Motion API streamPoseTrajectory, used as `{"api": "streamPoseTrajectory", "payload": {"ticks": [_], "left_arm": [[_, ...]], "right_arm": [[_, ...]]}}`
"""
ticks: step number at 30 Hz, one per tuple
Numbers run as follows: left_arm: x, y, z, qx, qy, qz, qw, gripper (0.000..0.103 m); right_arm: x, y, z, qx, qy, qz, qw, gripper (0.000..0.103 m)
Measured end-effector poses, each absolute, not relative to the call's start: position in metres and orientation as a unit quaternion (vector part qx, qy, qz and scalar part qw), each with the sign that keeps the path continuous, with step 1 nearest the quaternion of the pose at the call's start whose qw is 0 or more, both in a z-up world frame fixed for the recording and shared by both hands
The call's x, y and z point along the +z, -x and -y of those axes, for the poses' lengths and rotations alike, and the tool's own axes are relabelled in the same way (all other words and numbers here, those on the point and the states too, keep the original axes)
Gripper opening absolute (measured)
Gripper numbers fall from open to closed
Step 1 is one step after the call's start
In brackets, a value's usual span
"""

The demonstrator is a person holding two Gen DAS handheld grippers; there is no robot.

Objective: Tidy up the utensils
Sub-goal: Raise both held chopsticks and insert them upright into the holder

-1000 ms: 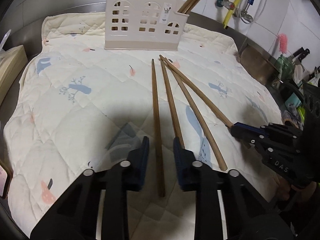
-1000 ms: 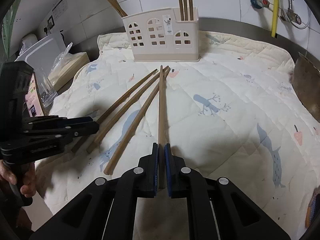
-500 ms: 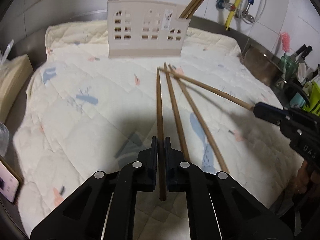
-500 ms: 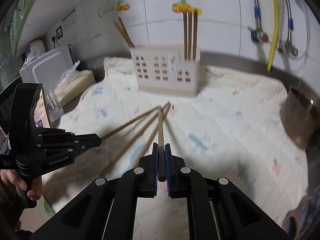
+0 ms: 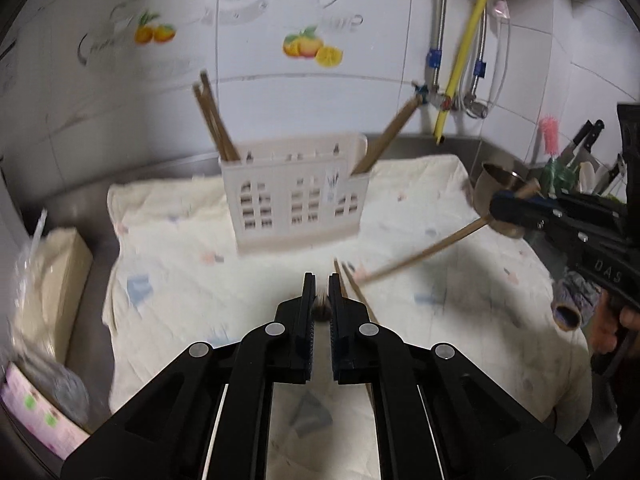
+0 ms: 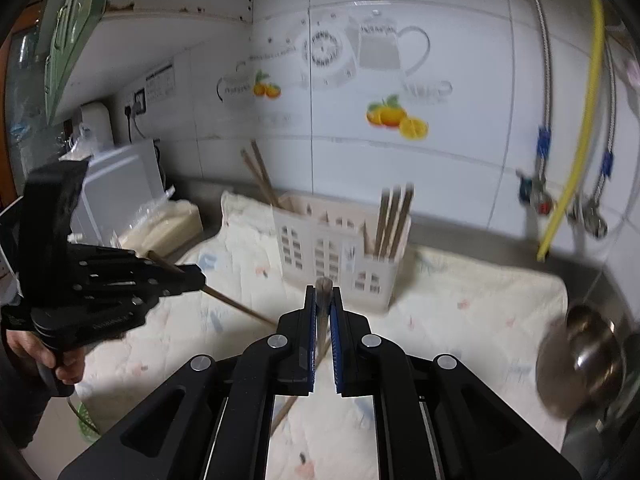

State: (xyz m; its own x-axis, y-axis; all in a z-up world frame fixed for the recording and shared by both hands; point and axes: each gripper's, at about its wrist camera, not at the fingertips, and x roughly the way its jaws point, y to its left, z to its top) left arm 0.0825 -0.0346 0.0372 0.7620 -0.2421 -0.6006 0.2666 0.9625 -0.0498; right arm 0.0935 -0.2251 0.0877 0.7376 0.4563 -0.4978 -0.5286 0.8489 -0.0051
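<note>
Each tool, left (image 5: 319,294) and right (image 6: 323,300), was clamped on one chopstick (image 6: 323,285) above the quilted mat (image 5: 168,240), the utensil holder (image 5: 294,200) standing at the surface's back edge.

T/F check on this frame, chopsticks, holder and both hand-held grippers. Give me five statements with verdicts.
1. The left hand-held gripper is shut on a chopstick. True.
2. The right hand-held gripper is open and holds nothing. False: it is shut on a chopstick.
3. The utensil holder has no chopsticks in it. False: chopsticks stand at both of its ends.
4. Two chopsticks lie on the quilted cloth. True.
5. The utensil holder lies tipped on its side. False: it stands upright.
</note>
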Motion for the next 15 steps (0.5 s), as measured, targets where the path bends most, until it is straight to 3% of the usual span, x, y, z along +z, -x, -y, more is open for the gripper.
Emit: {"api": "streamPoseTrajectory", "payload": {"ticks": [15], "left_arm": [[0.153,-0.132,0.037,-0.144,-0.048,-0.232,0.961,0.005]], "right_arm": [[0.178,-0.143,0.212,0.276,0.082,-0.196,0.937,0.006]]}}
